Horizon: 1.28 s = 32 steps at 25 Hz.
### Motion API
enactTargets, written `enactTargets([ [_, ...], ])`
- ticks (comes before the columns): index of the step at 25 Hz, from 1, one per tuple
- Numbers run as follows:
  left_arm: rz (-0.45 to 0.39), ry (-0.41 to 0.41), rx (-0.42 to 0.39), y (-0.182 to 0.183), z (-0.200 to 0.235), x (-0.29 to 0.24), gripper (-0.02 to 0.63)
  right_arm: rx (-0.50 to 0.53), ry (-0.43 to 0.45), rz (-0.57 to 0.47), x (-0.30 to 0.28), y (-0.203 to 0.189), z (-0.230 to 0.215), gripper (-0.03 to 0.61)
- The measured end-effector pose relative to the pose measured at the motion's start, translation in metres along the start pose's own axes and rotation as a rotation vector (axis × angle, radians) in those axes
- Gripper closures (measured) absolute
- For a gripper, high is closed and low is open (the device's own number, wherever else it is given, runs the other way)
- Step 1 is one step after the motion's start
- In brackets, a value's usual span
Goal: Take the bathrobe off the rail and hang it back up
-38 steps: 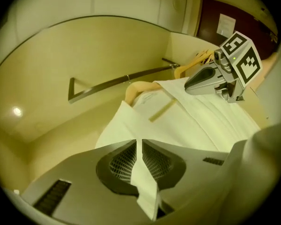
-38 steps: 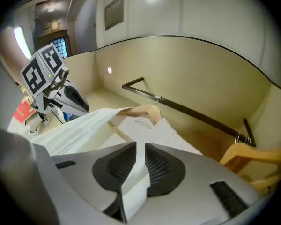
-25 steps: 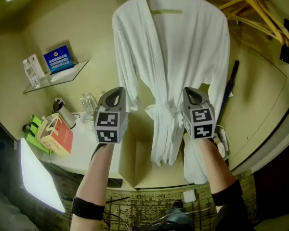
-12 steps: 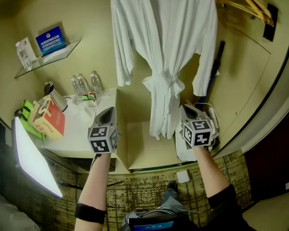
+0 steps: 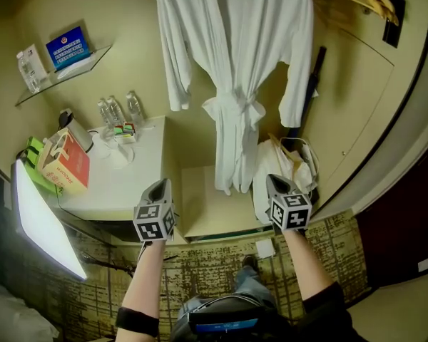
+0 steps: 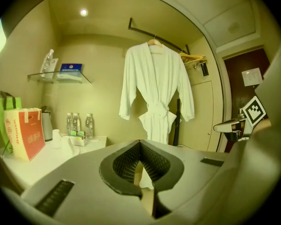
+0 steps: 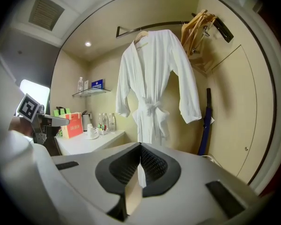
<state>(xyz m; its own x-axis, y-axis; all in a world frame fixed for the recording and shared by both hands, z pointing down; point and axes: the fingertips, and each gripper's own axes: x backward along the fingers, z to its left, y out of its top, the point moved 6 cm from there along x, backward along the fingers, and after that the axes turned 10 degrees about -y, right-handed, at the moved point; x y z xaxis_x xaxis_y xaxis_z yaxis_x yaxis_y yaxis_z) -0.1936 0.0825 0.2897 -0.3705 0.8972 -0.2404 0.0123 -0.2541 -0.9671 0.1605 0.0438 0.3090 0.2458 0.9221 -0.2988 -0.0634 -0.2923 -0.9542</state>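
1. Bathrobe hangs on a hanger from the rail at 12 o'clock, belt tied.
2. Counter at 10 o'clock carries 3 bottles.
3. Left tongs at 7 o'clock and right tongs at 5 o'clock are both closed and empty, well apart from the bathrobe.

Head view steeply down; gripper views toward bathrobe

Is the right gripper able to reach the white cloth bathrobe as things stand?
Probably yes: nothing stands between the right gripper and the white cloth bathrobe, but the gripper is low, apart from it, jaws shut.
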Motion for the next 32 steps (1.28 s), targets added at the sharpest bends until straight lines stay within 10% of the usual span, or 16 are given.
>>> enactTargets([
  [18, -0.009, 0.0, 0.01, -0.007, -0.014, -0.006, 0.614, 0.011, 0.018, 0.03, -0.007, -0.009, -0.009, 0.561],
  [32, -0.052, 0.002, -0.074, 0.046, 0.009, -0.052, 0.551, 0.098, 0.113, -0.06, -0.051, 0.085, 0.019, 0.561],
])
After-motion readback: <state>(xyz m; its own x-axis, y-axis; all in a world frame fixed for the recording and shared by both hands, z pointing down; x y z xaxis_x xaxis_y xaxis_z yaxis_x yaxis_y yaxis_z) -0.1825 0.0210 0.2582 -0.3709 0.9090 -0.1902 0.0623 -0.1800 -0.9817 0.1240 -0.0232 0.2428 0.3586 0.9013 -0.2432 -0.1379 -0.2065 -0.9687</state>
